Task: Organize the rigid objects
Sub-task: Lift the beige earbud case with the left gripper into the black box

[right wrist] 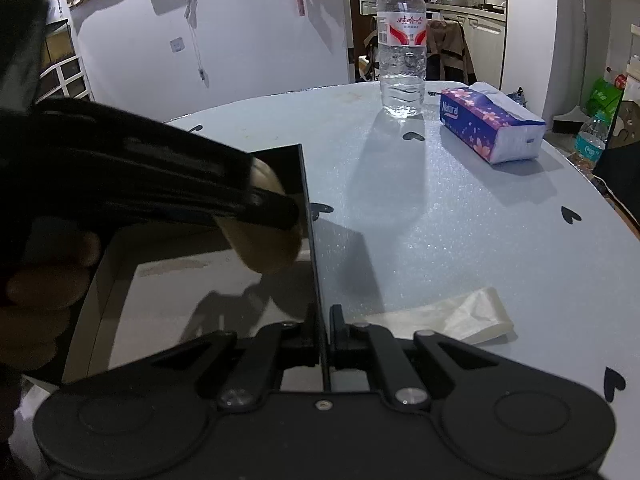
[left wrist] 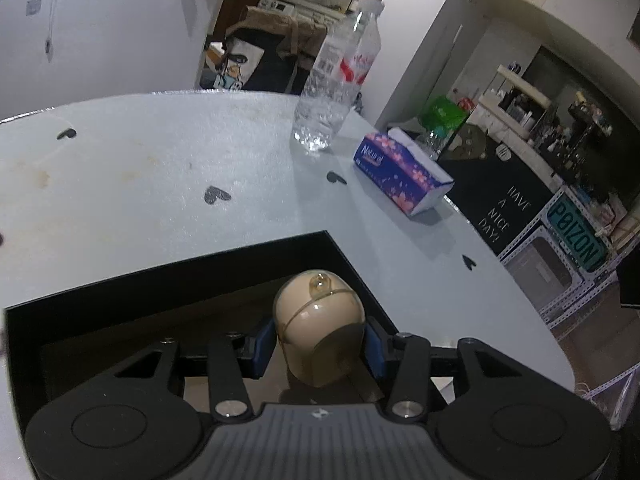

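My left gripper (left wrist: 318, 346) is shut on a beige egg-shaped object (left wrist: 320, 320) and holds it over the inside of a black open box (left wrist: 224, 268). In the right wrist view the same beige object (right wrist: 264, 240) hangs from the left gripper above the box floor. My right gripper (right wrist: 325, 336) is shut on the thin right wall of the box (right wrist: 310, 216), one finger on each side of it.
A water bottle (right wrist: 401, 44) and a blue tissue pack (right wrist: 490, 124) stand at the table's far side. A crumpled clear plastic bag (right wrist: 460, 318) lies right of my right gripper. The pale table (right wrist: 460, 216) ends close on the right.
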